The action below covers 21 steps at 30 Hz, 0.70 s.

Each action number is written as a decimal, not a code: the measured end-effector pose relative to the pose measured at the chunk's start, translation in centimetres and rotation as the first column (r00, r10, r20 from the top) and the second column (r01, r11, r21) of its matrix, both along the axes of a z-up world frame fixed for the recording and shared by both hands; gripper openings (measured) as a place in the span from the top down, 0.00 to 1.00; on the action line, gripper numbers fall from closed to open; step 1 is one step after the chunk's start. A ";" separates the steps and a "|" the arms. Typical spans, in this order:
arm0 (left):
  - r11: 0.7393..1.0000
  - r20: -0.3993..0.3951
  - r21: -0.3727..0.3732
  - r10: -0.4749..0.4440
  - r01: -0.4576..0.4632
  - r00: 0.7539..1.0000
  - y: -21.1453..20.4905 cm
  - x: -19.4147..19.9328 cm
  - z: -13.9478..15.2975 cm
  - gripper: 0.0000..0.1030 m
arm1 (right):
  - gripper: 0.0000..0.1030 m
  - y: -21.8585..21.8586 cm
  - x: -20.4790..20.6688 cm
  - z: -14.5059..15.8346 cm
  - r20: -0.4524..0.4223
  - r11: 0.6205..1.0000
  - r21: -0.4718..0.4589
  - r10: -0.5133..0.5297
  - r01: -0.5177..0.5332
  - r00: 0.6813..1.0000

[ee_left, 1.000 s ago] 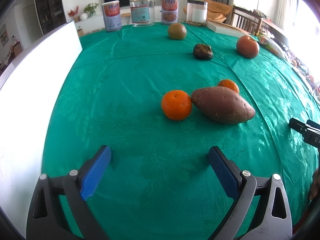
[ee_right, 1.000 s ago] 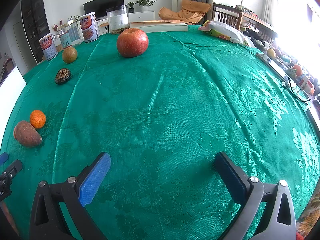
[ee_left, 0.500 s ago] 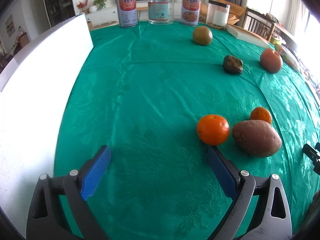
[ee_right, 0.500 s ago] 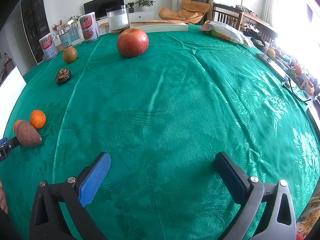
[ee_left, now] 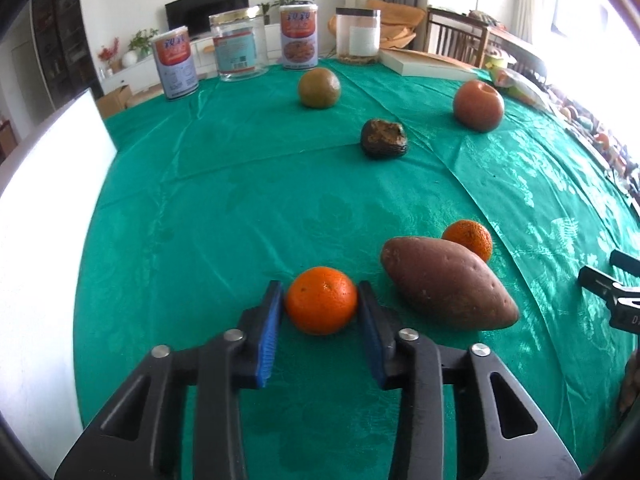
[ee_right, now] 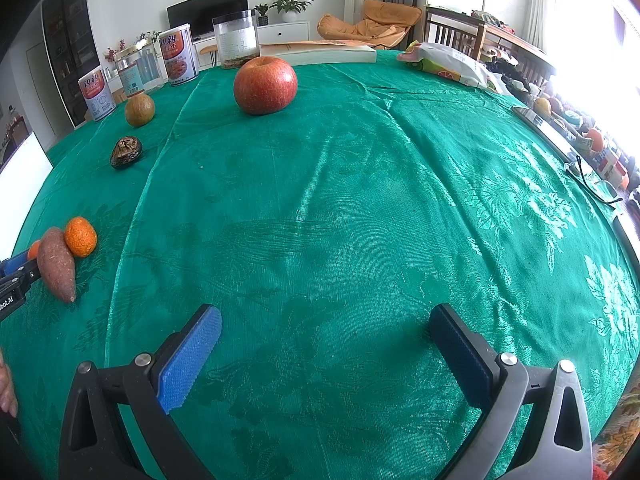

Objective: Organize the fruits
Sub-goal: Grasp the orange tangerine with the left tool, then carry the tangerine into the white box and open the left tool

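Between the two blue pads of the left gripper [ee_left: 321,300] sits the near orange [ee_left: 322,300], resting on the green tablecloth [ee_left: 240,208]. It lies dead centre in the jaws, so no sideways correction looks needed. Being round, it has no long axis to align with. Both pads are at or against its sides; the jaws are drawn in to the fruit's width and appear clamped on it, though firm contact on the right pad is hard to confirm. The orange is not lifted.

Just right of the orange lies the sweet potato [ee_left: 446,284], close but not touching it, long axis running from far-left to near-right. The right finger of the left gripper stands in the narrow gap between them. Judgement: a lift should go straight up to avoid nudging the potato. Behind the potato, touching or nearly so, is a second, smaller orange [ee_left: 468,238].

Farther beyond the orange: a dark shrivelled fruit [ee_left: 384,138], a brownish-green round fruit [ee_left: 319,88], and a red apple [ee_left: 478,106].

The right gripper [ee_right: 326,342] hovers well to the right of the orange, jaws spread wide, holding nothing. The left hand is clearly the nearer one.
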<state>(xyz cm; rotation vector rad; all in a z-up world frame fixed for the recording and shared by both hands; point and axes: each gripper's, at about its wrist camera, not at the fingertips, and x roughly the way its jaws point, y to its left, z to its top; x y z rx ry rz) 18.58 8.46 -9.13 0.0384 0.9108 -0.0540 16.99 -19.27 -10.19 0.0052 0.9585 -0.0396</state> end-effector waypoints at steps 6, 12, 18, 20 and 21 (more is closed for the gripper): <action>0.997 -0.002 -0.023 0.077 -0.077 0.997 1.4 -1.5 0.4 0.69 | 0.00 0.0 0.0 0.0 0.001 1.000 0.007 0.001 -0.001 1.000; 0.989 0.030 -0.052 0.139 -0.137 0.990 3.5 -3.5 1.6 0.69 | 0.00 2.7 2.5 2.8 -0.017 0.971 0.179 0.163 -0.157 0.987; 0.981 0.036 -0.090 0.174 -0.170 0.984 4.3 -4.2 2.3 0.69 | 0.18 11.3 11.9 4.3 -0.024 0.906 0.233 0.368 -0.353 0.930; 0.979 0.027 -0.106 0.177 -0.174 0.984 4.5 -4.5 2.4 0.69 | 0.23 13.7 14.7 3.2 -0.062 0.893 0.267 0.390 -0.361 0.919; 0.979 0.025 -0.105 0.177 -0.173 0.984 4.5 -4.7 2.4 0.69 | 0.24 14.6 15.8 2.7 -0.073 0.888 0.291 0.391 -0.355 0.918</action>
